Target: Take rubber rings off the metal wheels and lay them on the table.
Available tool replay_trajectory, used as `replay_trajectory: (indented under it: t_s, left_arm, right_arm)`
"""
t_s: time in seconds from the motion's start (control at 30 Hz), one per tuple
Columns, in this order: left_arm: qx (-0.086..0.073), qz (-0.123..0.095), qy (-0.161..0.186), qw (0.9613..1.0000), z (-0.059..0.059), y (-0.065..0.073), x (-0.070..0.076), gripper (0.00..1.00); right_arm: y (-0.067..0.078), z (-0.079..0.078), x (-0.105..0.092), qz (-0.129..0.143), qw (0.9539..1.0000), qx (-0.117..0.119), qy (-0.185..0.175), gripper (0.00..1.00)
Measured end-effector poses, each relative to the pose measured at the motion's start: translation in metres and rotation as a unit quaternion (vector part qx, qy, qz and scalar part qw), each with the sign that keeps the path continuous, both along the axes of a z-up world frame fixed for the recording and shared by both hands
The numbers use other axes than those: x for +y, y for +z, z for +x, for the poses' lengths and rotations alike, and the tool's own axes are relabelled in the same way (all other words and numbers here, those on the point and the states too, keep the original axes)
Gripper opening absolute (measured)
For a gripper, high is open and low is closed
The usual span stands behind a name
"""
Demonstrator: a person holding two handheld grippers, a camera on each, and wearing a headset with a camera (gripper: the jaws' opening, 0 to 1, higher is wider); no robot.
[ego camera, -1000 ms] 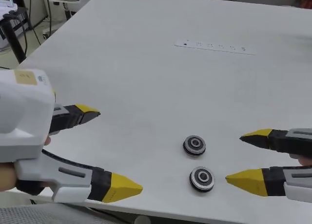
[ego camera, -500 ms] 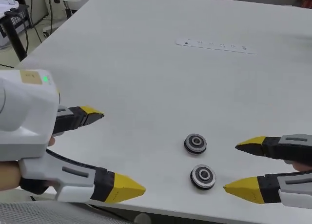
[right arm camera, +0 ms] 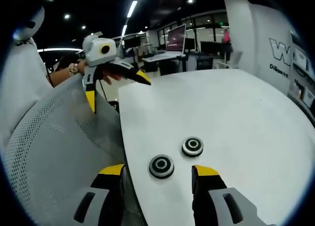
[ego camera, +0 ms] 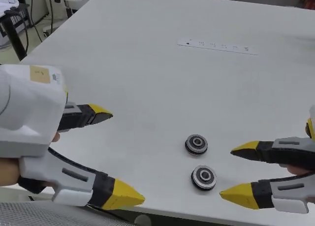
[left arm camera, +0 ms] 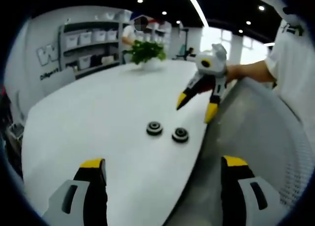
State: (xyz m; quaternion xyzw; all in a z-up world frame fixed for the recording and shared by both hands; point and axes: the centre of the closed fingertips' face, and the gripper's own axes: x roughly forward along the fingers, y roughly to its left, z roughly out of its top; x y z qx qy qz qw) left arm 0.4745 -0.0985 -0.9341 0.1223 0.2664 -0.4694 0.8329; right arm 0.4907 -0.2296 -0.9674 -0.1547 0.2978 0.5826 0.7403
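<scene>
Two metal wheels with black rubber rings lie flat near the white table's front edge: a far wheel (ego camera: 197,144) (left arm camera: 154,128) (right arm camera: 192,146) and a near wheel (ego camera: 204,178) (left arm camera: 180,135) (right arm camera: 161,166). My right gripper (ego camera: 227,172) (right arm camera: 159,170) is open just right of them, its jaws level with the near wheel and not touching it. To the wheels' left, my left gripper (ego camera: 126,157) (left arm camera: 164,162) stands wide open with nothing between its jaws. Each gripper appears in the other's view: the right gripper (left arm camera: 195,112) and the left gripper (right arm camera: 119,94).
A flat white strip (ego camera: 216,46) with small markings lies far back on the table (ego camera: 147,63). A grey mesh chair (right arm camera: 49,152) sits just off the table's front edge. A potted plant (left arm camera: 147,52) stands at the table's far end.
My right gripper has crept left toward the wheels. The left gripper has edged a little to the right. Both stay open and the wheels have not moved.
</scene>
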Motion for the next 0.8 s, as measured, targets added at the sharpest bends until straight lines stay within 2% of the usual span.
replay_trajectory:
  t_s: [0.07, 0.3, 0.43, 0.53, 0.7, 0.73, 0.8]
  left_arm:
    - [0.002, 0.002, -0.008, 1.0, 0.0, 0.001, -0.002, 0.98]
    - [-0.018, -0.003, -0.024, 0.9995, 0.006, 0.011, -0.011, 0.98]
    - [-0.014, -0.004, -0.04, 0.9991, 0.006, 0.018, -0.017, 0.98]
    - [-0.026, -0.009, -0.056, 0.9981, 0.007, 0.027, -0.026, 0.98]
    - [-0.05, -0.035, -0.064, 0.9961, 0.018, 0.043, -0.044, 0.98]
    - [-0.062, -0.038, -0.067, 0.9951, 0.022, 0.048, -0.05, 0.98]
    - [-0.076, -0.039, -0.077, 0.9934, 0.025, 0.053, -0.056, 0.98]
  right_arm:
    - [0.0, 0.0, 0.0, 0.001, 1.0, 0.001, -0.001, 0.52]
    - [0.0, 0.002, -0.001, 0.005, 0.9999, 0.007, -0.007, 0.51]
    - [-0.002, 0.002, -0.002, 0.0, 0.9999, 0.009, -0.006, 0.51]
    - [-0.004, 0.001, -0.002, -0.003, 0.9998, 0.019, -0.008, 0.48]
    - [-0.004, 0.001, -0.001, 0.002, 0.9996, 0.027, -0.01, 0.48]
    - [-0.005, 0.0, 0.0, 0.002, 0.9996, 0.028, -0.009, 0.47]
    - [-0.006, 0.0, 0.001, 0.003, 0.9995, 0.029, -0.007, 0.47]
